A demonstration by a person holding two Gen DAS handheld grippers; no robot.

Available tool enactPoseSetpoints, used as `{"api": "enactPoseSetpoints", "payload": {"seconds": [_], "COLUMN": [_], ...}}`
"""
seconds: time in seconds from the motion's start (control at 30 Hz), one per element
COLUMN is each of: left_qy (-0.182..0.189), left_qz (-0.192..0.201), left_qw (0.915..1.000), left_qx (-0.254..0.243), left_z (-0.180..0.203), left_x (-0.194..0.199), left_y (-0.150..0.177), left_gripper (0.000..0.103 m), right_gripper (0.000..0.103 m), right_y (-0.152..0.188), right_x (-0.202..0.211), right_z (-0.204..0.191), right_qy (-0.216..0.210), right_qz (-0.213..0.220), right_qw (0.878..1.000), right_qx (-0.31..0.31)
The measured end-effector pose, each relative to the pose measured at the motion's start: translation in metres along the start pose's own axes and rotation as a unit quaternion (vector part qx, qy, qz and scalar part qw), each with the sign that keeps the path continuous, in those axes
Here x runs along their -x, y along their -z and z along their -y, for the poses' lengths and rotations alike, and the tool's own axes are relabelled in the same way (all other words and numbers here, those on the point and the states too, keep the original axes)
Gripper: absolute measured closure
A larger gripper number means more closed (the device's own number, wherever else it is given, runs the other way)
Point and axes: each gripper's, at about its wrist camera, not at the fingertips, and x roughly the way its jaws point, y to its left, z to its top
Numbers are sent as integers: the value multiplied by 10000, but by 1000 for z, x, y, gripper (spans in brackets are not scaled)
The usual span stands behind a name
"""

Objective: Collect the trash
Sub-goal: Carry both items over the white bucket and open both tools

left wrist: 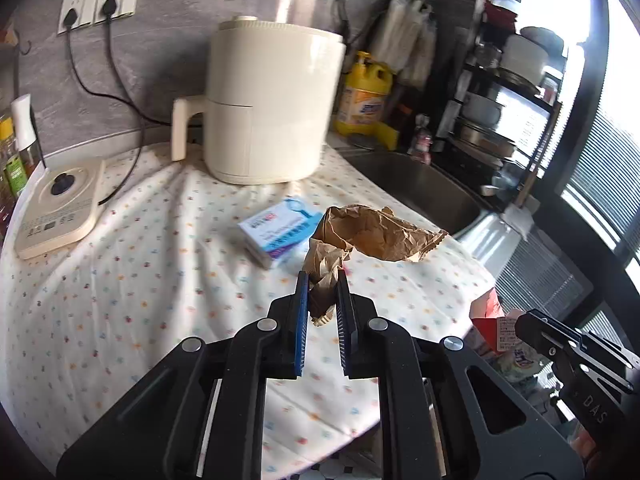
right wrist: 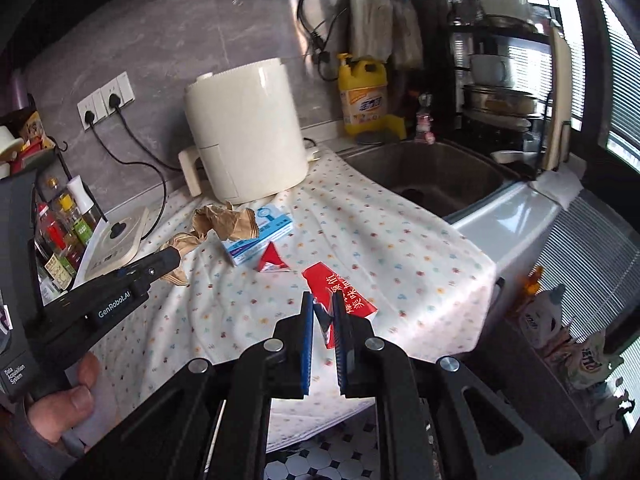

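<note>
Both grippers clamped on trash above the cloth-covered counter.

Left gripper point(left wrist: 324, 280): jaws narrow, pinched on the twisted end of a crumpled brown paper bag point(left wrist: 376, 236), the rest of which extends forward past the fingertips over the dotted tablecloth point(left wrist: 160, 280); right gripper point(right wrist: 324, 304): jaws narrow, pinched on a red carton with white characters point(right wrist: 340, 292), held over the cloth near the counter's front edge; a small red and white scrap point(right wrist: 273, 260) lies on the cloth, touching a blue and white box point(right wrist: 260, 236); behind them stands a cream air fryer point(left wrist: 268, 104); sink point(right wrist: 436, 176) to its right, yellow detergent bottle point(right wrist: 363, 92) at the wall; a person's hand point(right wrist: 64, 404) grips the left gripper's handle.
</note>
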Motion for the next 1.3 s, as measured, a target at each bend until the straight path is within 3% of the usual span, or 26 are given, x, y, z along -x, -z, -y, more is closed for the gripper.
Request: {"api": "enactPoseSetpoints", "payload": {"seconds": [0.57, 1.3], "left_qy": [939, 1588], "left_qz": [-471, -1693], "left_qw": [9921, 9684], "left_qx": [-684, -915], "left_z": [125, 232], "left_x": [-4, -41], "left_y": [59, 198], "left_gripper": [90, 89], "right_gripper": [93, 92], "right_y": [55, 145], "right_x": [85, 125], "right_z": [117, 214], "right_qy": [855, 1538], "right_qz": [15, -525], "right_qw": [9938, 9805], "right_qx": [-710, -1101]}}
